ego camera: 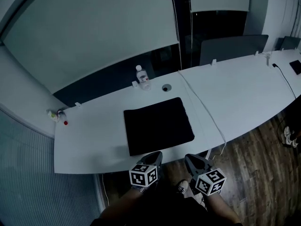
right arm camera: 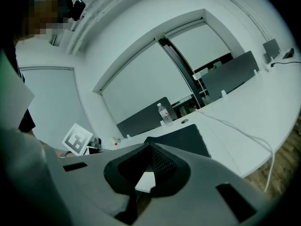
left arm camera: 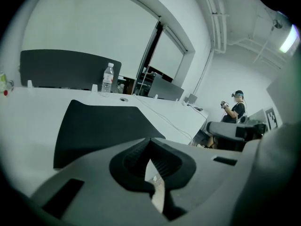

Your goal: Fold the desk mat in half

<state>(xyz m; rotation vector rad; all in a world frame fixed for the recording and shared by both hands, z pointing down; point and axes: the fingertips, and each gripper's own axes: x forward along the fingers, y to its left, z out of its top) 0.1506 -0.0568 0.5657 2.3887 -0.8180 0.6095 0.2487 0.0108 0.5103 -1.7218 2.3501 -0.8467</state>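
Note:
The black desk mat [ego camera: 158, 125] lies flat and unfolded on the white desk [ego camera: 89, 140], with its near edge close to the desk's front edge. Both grippers hover just off that front edge, over the floor, and point toward the mat without touching it. My left gripper [ego camera: 155, 155] is by the mat's near edge at its middle, shut with nothing between the jaws. My right gripper [ego camera: 190, 158] is off the mat's near right corner, also shut and empty. The left gripper view has the mat [left arm camera: 103, 124] beyond the closed tips [left arm camera: 150, 139]. In the right gripper view the mat [right arm camera: 186, 138] lies past the closed tips [right arm camera: 150, 145].
A water bottle [ego camera: 142, 77] and a round cable hole [ego camera: 166, 87] sit behind the mat. A white cable [ego camera: 207, 109] runs along the desk seam right of the mat. Small bottles [ego camera: 56, 115] stand at the far left. Another person [left arm camera: 235, 108] stands beyond the desk's end.

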